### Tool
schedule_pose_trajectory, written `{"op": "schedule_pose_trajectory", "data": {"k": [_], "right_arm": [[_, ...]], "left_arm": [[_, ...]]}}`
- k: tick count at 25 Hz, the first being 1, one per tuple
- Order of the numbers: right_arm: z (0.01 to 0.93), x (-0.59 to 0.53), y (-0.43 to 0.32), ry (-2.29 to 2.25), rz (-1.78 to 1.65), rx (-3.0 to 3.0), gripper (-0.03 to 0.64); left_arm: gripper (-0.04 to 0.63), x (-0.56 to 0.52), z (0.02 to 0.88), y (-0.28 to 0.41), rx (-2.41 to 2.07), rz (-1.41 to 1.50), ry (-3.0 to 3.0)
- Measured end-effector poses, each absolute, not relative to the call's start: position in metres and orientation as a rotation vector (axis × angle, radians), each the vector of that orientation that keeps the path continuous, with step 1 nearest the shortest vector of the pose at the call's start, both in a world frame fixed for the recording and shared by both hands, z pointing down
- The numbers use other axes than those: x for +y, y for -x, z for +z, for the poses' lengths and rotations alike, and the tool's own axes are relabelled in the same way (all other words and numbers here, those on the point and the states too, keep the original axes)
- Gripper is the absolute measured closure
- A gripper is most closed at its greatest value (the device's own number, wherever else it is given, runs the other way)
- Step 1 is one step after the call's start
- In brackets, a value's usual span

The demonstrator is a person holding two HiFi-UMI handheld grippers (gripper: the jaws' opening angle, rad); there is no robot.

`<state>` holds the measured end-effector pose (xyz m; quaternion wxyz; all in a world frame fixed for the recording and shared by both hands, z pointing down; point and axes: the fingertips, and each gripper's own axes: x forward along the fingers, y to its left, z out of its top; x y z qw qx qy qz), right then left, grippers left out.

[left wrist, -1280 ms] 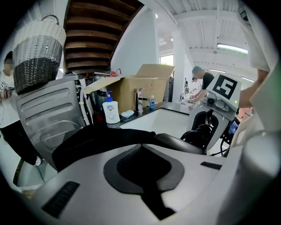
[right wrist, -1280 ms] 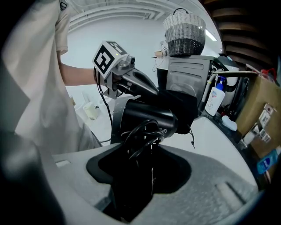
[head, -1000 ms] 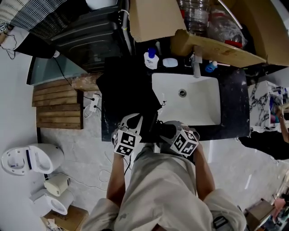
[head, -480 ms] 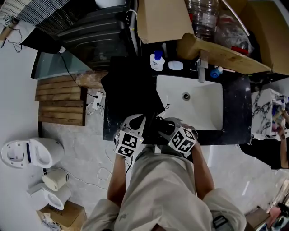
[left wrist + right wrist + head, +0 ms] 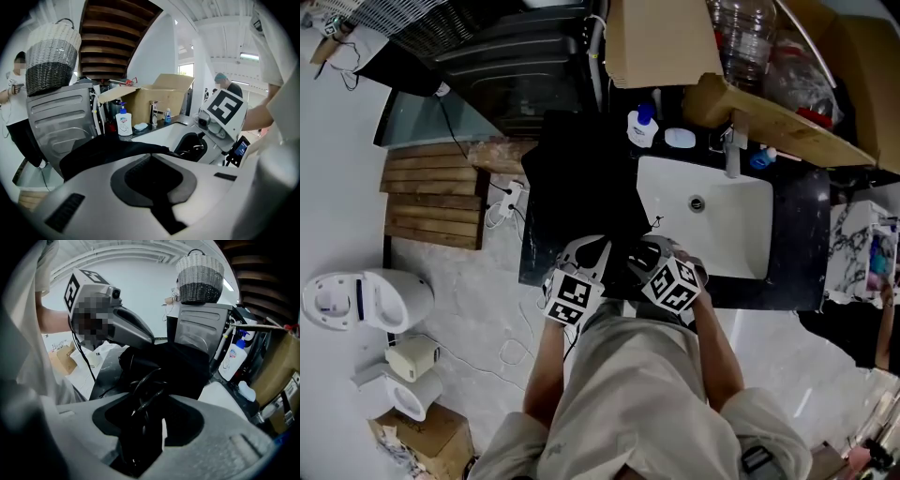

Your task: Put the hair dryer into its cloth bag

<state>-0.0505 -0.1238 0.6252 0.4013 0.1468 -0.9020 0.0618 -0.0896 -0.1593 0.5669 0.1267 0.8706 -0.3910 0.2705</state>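
The black cloth bag (image 5: 581, 187) lies on the dark counter (image 5: 787, 291) to the left of the sink; it also shows in the left gripper view (image 5: 105, 150) and the right gripper view (image 5: 185, 364). My left gripper (image 5: 584, 251) is shut on the bag's near edge, with black cloth caught between its jaws (image 5: 152, 163). My right gripper (image 5: 654, 255) is shut on the black hair dryer (image 5: 143, 427), whose coiled cord (image 5: 147, 390) bulges out above the jaws. It holds the hair dryer (image 5: 636, 267) just right of the bag's near end, close to the left gripper (image 5: 110, 322).
A white sink (image 5: 712, 225) with a tap (image 5: 733, 150) lies to the right. A soap bottle (image 5: 642, 127) and a cardboard box (image 5: 661, 37) stand at the back. A washing machine (image 5: 58, 122) carrying a basket (image 5: 51, 56) is behind the bag. People stand at the sides (image 5: 14, 93).
The right gripper with the hair dryer has moved left, closer to the left gripper and the bag. The left gripper has kept its hold and place.
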Motion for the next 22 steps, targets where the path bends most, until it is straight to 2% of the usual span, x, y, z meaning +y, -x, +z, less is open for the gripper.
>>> {"op": "schedule_pose_trajectory", "data": {"k": [22], "right_arm": [[0.627,-0.167,0.072,-0.646,0.138,-2.257,0.424]], "left_arm": [[0.588,-0.157,0.566,0.074,-1.11,0.731,-2.542]]}}
